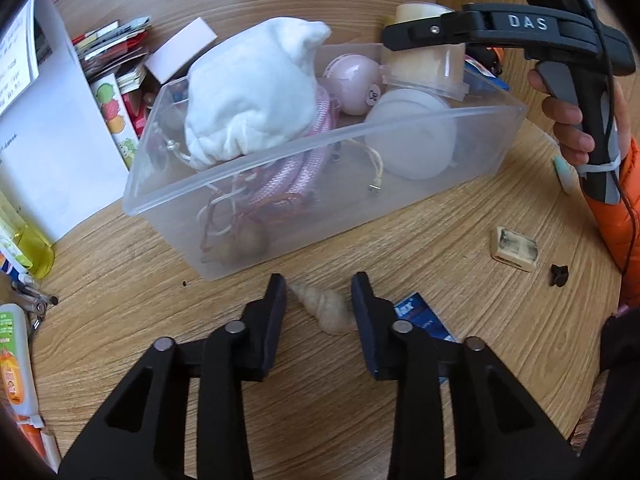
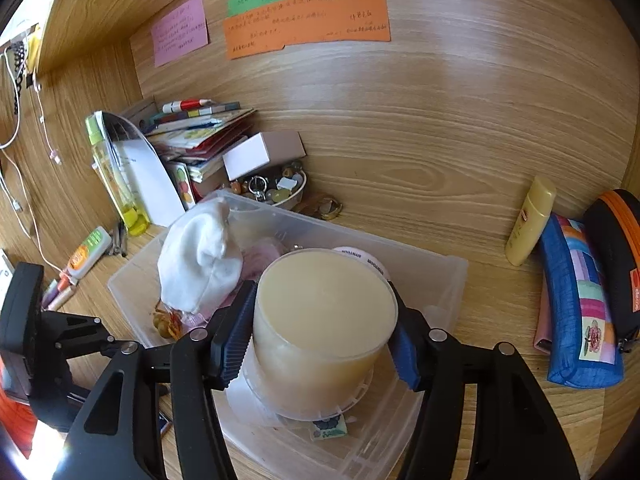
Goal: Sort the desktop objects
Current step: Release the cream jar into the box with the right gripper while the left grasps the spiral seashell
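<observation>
On my left wrist camera, the left gripper (image 1: 319,286) points down at the wooden desk (image 1: 120,264) with its jaws part open. A pale spiral shell (image 1: 325,309) lies on the desk between the two fingers; its narrow tip sits just beside the left pad and its wide end reaches the right finger, but I cannot tell whether the pads actually press on it. Just behind the right finger a blue packet (image 1: 420,316) lies flat. Straight ahead of the fingertips stands the clear plastic bin (image 1: 320,140), holding a white cloth pouch (image 1: 248,92), pink cord (image 1: 280,184) and a pink ball (image 1: 354,82). Off to the right of the claw lie a small worn block (image 1: 514,249) and a dark scrap (image 1: 559,275). Above the bin's far right corner I see the right gripper (image 1: 404,34) clamped around a cream jar (image 1: 420,60), with a hand (image 1: 568,120) on its handle.

On my right wrist camera, the right gripper (image 2: 325,316) has its blue pads (image 2: 236,344) on both sides of the cream jar (image 2: 324,320), gripping it over the bin (image 2: 448,276). The pouch (image 2: 200,264) sits ahead and left of the claw. Far right of it, a yellow bottle (image 2: 528,220) and two pencil cases (image 2: 580,300) rest against the wall.
</observation>
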Available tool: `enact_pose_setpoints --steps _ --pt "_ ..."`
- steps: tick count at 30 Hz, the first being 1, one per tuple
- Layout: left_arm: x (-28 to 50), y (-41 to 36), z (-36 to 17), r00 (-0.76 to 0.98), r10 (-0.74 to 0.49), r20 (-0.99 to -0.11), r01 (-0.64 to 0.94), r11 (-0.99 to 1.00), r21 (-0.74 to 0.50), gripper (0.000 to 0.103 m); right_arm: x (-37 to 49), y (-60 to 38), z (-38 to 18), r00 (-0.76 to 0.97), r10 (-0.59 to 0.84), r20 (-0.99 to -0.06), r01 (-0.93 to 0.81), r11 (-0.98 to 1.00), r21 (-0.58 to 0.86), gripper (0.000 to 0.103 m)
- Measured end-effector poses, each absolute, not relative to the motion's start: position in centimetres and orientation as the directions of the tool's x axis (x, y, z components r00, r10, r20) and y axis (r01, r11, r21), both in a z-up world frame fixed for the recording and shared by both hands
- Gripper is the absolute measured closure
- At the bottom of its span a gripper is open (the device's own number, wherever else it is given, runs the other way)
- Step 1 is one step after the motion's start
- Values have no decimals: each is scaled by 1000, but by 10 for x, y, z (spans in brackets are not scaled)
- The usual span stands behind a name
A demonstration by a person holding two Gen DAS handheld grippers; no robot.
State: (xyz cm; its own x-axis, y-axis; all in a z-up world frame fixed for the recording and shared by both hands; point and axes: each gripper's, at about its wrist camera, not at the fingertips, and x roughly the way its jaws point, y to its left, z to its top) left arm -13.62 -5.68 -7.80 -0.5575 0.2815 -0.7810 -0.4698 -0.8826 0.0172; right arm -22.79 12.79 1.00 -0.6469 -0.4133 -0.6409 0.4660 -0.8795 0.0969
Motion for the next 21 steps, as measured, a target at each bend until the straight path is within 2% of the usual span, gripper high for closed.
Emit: enact_pose_setpoints --steps 2,3,4,12,21 --pt "-133 -54 -78 -560 280 -780 -472 -881 22 77 -229 129 9 -639 -417 -647 466 -878 106 44" --pt "-133 -54 -78 -561 278 -780 -465 -885 20 85 -230 129 8 -636 -416 -650 466 -878 107 44" --pt "-132 -53 -78 -563 275 -779 -463 -886 21 87 -230 130 7 -633 -414 -654 465 -879 107 43" --pt "-119 -54 -77 -575 277 -770 -451 -893 16 87 -230 132 7 -670 -347 -656 421 -906 49 38" --pt "-102 -69 -76 -590 286 -755 -438 -899 2 87 -199 139 26 -710 -333 -621 425 -905 -2 32"
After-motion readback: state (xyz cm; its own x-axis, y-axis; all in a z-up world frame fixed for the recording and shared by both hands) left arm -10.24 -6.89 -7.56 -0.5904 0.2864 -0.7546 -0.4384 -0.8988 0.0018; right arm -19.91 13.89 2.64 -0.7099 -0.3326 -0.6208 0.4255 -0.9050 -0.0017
